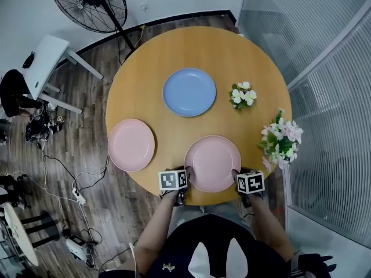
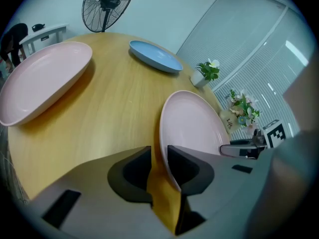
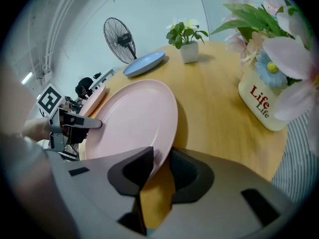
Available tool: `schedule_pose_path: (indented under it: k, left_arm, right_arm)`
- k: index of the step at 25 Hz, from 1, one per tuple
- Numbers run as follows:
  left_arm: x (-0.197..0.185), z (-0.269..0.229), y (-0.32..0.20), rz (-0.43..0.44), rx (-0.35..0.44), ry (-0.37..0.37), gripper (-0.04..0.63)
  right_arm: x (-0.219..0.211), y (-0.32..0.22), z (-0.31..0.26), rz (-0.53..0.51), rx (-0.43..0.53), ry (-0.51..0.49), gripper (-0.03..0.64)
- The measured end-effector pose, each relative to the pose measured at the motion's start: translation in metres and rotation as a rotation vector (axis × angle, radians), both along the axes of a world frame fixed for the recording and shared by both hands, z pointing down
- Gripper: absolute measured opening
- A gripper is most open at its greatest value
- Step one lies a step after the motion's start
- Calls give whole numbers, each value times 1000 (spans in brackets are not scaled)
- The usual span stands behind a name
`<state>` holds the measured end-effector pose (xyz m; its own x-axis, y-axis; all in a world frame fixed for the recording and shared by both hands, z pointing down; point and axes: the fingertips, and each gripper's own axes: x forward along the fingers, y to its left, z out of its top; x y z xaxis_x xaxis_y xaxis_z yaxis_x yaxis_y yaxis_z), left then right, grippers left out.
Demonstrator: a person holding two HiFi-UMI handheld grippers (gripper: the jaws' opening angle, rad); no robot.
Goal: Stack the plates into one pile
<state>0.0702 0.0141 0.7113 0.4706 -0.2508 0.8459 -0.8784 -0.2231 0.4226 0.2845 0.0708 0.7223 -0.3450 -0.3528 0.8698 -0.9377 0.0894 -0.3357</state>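
the left gripper has its jaws drawn narrow on the rim of the near pink plate: its own view shows the thin edge standing between the two dark pads, against the right-hand one, with a strip of table showing through beside it. the right gripper is likewise closed narrow on the opposite rim of the same plate, the edge tucked between its pads. the head view only shows the two marker cubes at the plate's left and right sides and the forearms behind them; the jaws themselves read only in the gripper views.

each gripper view also catches the other gripper across the plate, which the head view gives only from above. the plate sits at the table's near edge, in front of the person.

beyond it, the far pink plate lies at the table's left edge, well apart, and the blue plate lies near the middle, apart from both. the head view shows all three separate, none stacked.

a small pot of white flowers stands just right of the blue plate. a larger flower pot stands at the right edge; only the right gripper view shows the word "life" clearly on it. a standing fan is on the floor beyond the table.
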Motion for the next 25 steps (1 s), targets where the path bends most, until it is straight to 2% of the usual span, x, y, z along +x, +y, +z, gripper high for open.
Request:
schedule_pose_path:
  k: [3, 9, 12, 25]
  left_arm:
    - [2, 0, 2, -6, -10, 13, 92]
    - [6, 0, 3, 9, -1, 6, 60]
    - [4, -2, 4, 19, 0, 4, 60]
    - [-2, -10, 5, 16, 4, 52, 60]
  right_arm:
    - [-2, 2, 4, 7, -5, -20, 104]
    - [4, 0, -4, 20, 5, 11, 101]
    - [-1, 3, -1, 33, 0, -23, 100]
    - [-3, -3, -21, 58, 35, -5, 98]
